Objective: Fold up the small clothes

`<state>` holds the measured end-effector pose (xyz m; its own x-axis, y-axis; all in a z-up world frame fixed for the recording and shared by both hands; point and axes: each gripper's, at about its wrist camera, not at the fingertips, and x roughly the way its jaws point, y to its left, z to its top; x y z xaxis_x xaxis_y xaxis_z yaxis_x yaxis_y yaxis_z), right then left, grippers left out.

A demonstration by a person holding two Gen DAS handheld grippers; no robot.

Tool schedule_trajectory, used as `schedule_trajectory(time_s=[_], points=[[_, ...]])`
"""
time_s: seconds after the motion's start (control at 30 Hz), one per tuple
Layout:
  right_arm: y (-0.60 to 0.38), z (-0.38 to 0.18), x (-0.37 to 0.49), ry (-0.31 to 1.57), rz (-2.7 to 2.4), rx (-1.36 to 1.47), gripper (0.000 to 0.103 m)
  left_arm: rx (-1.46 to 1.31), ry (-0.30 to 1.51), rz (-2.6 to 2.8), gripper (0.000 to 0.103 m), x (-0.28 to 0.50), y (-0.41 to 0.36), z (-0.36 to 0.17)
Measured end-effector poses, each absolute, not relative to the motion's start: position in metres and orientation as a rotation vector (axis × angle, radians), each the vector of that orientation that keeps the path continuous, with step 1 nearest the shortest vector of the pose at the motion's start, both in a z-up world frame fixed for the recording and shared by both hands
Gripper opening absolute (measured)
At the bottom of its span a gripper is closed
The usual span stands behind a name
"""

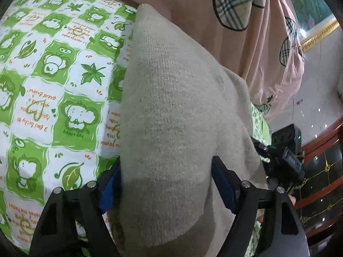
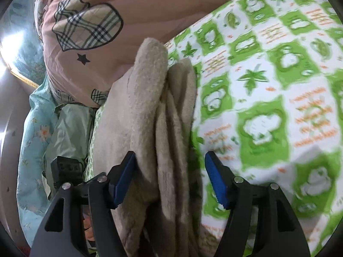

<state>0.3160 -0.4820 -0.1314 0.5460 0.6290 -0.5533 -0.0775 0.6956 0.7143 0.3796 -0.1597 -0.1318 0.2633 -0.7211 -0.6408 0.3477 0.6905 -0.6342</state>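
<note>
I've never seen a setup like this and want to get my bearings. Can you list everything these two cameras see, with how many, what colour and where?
Knitted garment: one, beige, folded into layers, lying on the sheet between both pairs of fingers.
Bed sheet: one, white with green cartoon squares and orange writing, under the garment.
Quilt: one, pink with plaid patches, bunched behind the garment.
Floral cloth: one, light blue, beside the quilt in the right wrist view.
Wooden furniture: one, dark reddish with gold trim, beyond the bed in the left wrist view.
Left gripper: one, black with blue pads, jaws apart around the garment.
Right gripper: one, black with blue pads, jaws apart, garment between them.
</note>
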Motion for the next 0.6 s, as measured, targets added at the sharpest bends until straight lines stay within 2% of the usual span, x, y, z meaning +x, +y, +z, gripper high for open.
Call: schedule_trajectory(time_s=[0.13, 0.23, 0.27, 0.37, 0.4, 0.47, 0.6], points=[[-0.475, -0.124, 0.311, 0.866, 0.533, 0.719, 0.067, -0.417, 1.081, -0.784, 0.075, 0.381, -0.156, -0.133], [-0.46, -0.135, 0.32, 0.937, 0.484, 0.649, 0.067, -0.402, 1.059, -0.788, 0.069, 0.379, -0.158, -0.132], [-0.455, -0.137, 0.322, 0.938, 0.5, 0.654, 0.065, -0.4, 1.049, -0.788, 0.066, 0.378, -0.159, -0.131], [-0.445, -0.13, 0.322, 0.942, 0.505, 0.639, 0.046, -0.394, 1.027, -0.806, 0.049, 0.369, -0.152, -0.124], [-0.444, -0.126, 0.318, 0.929, 0.511, 0.636, 0.044, -0.389, 1.02, -0.814, 0.047, 0.365, -0.151, -0.119], [-0.442, -0.119, 0.308, 0.911, 0.534, 0.644, 0.04, -0.381, 1.004, -0.827, 0.046, 0.351, -0.145, -0.109], [-0.439, -0.101, 0.258, 0.88, 0.585, 0.631, 0.039, -0.372, 0.993, -0.85, 0.046, 0.302, -0.125, -0.095]])
